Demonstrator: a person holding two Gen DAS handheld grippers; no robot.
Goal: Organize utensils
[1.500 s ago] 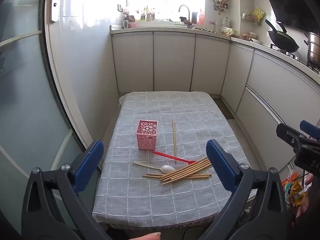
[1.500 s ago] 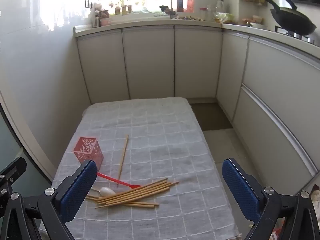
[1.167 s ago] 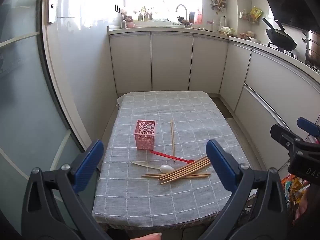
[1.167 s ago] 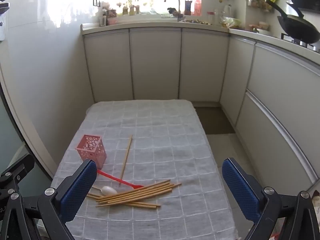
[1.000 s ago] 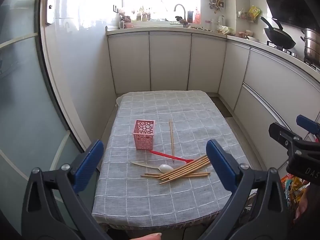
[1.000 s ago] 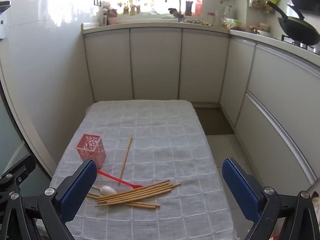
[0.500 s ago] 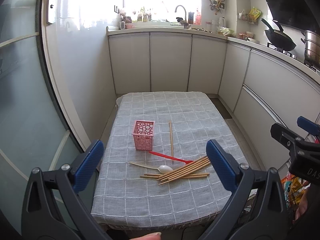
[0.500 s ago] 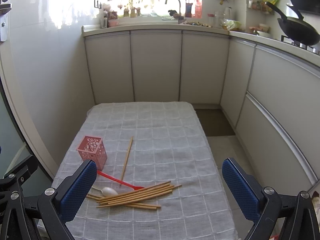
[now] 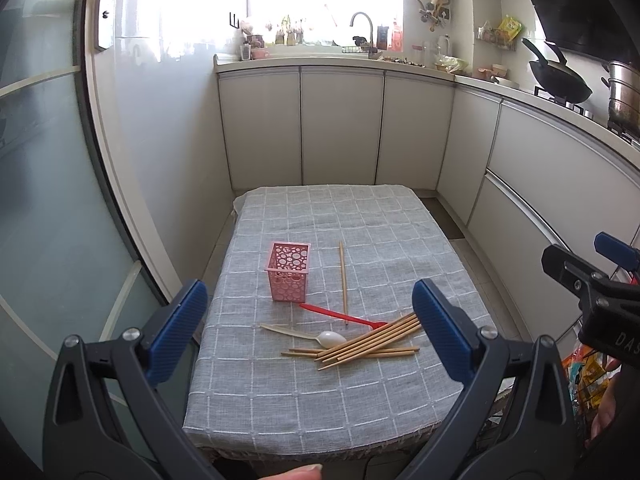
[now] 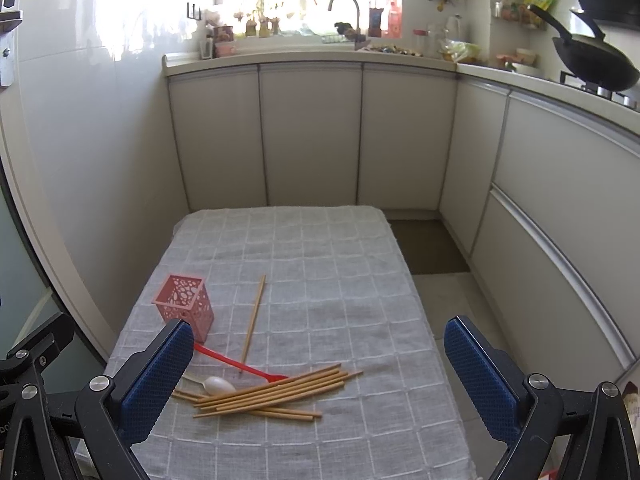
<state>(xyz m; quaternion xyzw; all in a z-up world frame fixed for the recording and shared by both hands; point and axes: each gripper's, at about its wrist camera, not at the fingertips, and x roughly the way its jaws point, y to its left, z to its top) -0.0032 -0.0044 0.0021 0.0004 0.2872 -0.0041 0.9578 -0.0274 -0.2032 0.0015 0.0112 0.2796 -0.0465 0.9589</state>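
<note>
utensils lie scattered on the near half of the cloth-covered surface [image 9: 360, 216], toward its near edge. a bundle of wooden chopsticks [image 9: 368, 338] fans out flat, angled from near-left to far-right, with two more chopsticks lying crosswise beneath them. a white plastic spoon [image 9: 308, 335] rests just left of the bundle, its bowl touching the chopstick ends. a red plastic utensil [image 9: 340, 315] lies behind the spoon, its far tip running under or against the bundle; whether it is a fork or a spoon cannot be told. a single chopstick [image 9: 342, 280] lies apart from the pile, pointing toward the far edge, its near tip crossing the red utensil. a pink perforated holder [image 9: 288, 271] stands upright on the left half of the surface, just left of the single chopstick, and looks empty.

the left gripper [image 9: 308, 332] hovers over the near edge, jaws wide apart and holding nothing. the right gripper [image 10: 318, 364] hangs over the near edge too, jaws wide, nothing between them. in the left wrist view the right gripper shows at the right border, beyond the right edge of the surface. a fingertip [image 9: 296, 472] peeks in at the bottom of the left wrist view.
</note>
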